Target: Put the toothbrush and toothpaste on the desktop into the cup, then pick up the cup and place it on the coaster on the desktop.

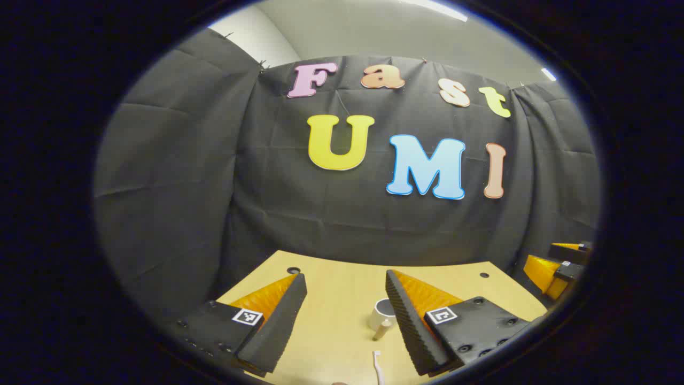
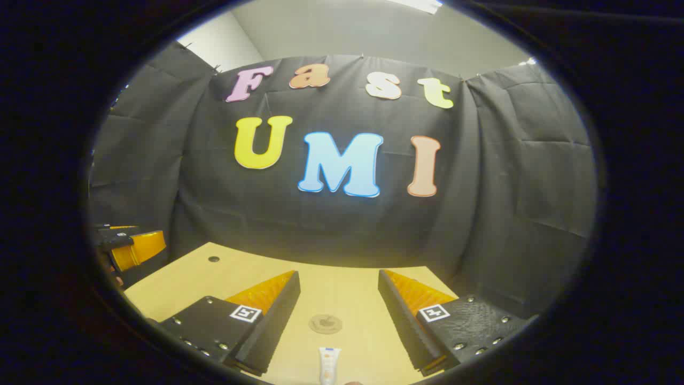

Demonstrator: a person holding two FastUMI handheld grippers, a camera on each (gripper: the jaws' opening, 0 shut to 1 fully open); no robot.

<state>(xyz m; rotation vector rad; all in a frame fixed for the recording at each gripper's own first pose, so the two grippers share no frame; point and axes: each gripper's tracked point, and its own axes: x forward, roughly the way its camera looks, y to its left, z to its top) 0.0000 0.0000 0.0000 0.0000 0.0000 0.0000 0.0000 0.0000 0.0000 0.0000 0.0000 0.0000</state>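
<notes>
The cup (image 1: pixel 382 314) stands on the bench (image 1: pixel 336 299), half hidden behind the left tongs' (image 1: pixel 346 310) finger. The toothbrush (image 1: pixel 378 364) at 6 o'clock is cut off. In the right gripper view, the toothpaste (image 2: pixel 328 363) lies cut off below the coaster (image 2: pixel 325 323). Both left and right tongs (image 2: pixel 339 307) are released, holding nothing.

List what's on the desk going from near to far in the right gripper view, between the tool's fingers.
Toothpaste tube nearest, lying at the bottom edge, then the round coaster beyond it, then bare desktop up to the booth's black cloth wall.
</notes>
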